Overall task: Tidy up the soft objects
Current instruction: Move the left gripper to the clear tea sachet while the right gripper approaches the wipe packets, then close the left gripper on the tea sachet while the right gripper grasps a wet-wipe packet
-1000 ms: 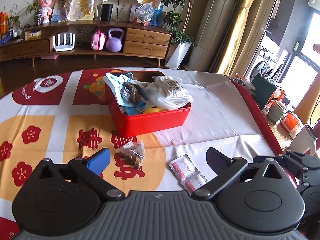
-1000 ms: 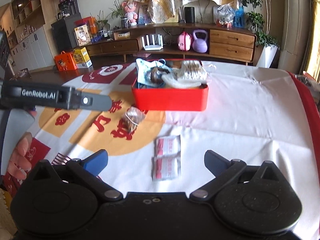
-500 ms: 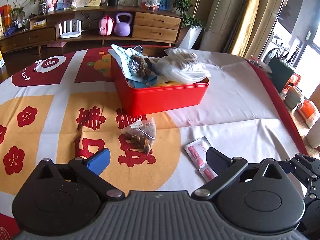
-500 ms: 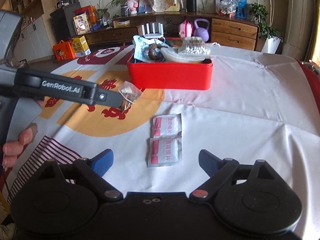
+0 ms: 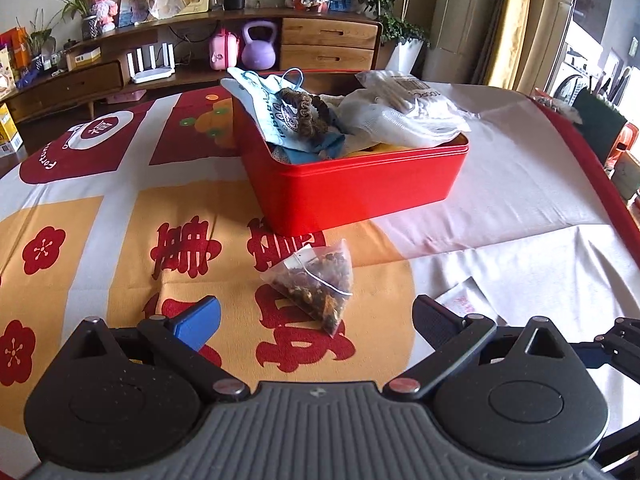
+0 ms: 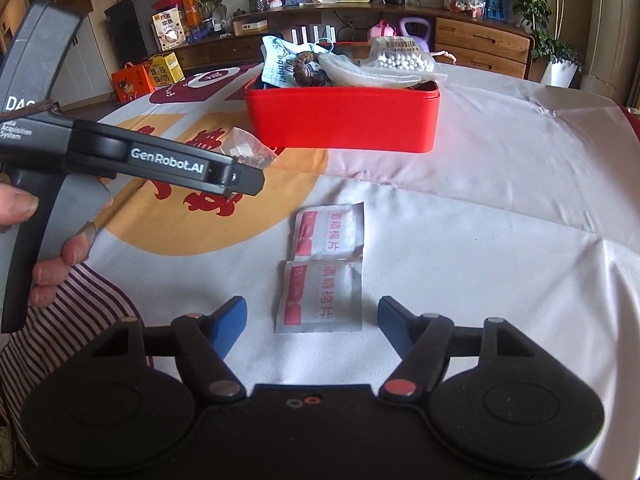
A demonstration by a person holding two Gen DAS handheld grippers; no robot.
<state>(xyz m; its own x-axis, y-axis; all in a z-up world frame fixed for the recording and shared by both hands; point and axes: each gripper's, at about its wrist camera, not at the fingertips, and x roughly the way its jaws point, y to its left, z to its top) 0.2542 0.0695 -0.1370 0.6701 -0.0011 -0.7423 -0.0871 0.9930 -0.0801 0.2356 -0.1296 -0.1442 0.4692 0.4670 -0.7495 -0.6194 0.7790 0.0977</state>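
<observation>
Both grippers lowered toward the patterned red, orange and white tablecloth (image 5: 520, 184) over the last second, each view now closer to the items lying loose on it. Left gripper (image 5: 316, 318) spread wide and empty, straddling the clear pyramid-shaped tea bag of dried flowers (image 5: 316, 284) just near of the red rectangular tin (image 5: 352, 192). Right gripper (image 6: 312, 322) narrowed partway from full spread, jaws just been closing, nearer of the two white-and-red foil wipe sachets (image 6: 322, 296) between them but not yet pinched. Tin at far centre, already heaped with a pale blue printed pouch (image 5: 276, 116) and a white plastic packet (image 5: 404, 108). Likely meaning: two simultaneous pick-ups in preparation, both items destined for the tin.
</observation>
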